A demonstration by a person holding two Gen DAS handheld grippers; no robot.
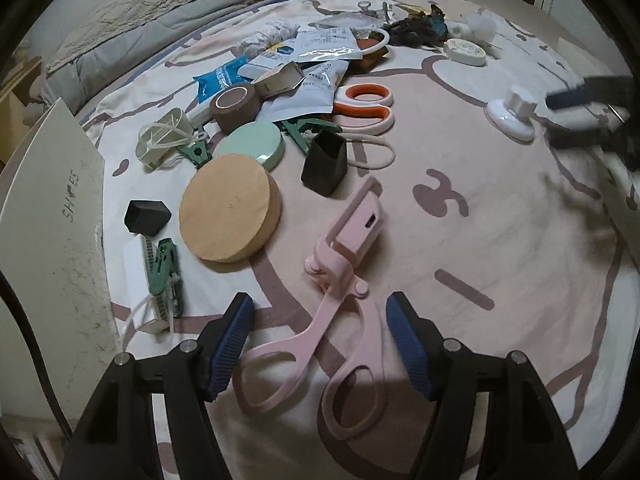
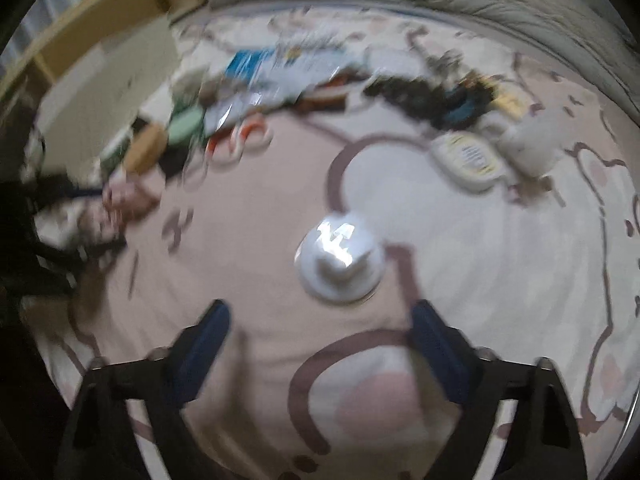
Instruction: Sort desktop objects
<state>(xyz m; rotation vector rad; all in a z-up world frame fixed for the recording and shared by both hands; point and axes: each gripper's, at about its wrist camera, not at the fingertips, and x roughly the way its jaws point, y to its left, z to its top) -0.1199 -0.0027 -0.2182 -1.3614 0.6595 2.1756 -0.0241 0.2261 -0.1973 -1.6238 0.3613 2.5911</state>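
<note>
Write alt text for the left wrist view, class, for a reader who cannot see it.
The open left gripper hovers over a pink scissor-handled tool lying on a pink-and-cream patterned bedsheet, its handles between the blue pads, untouched. Beyond lie a round wooden block, a mint-green disc, orange-handled scissors and mixed clutter.
</note>
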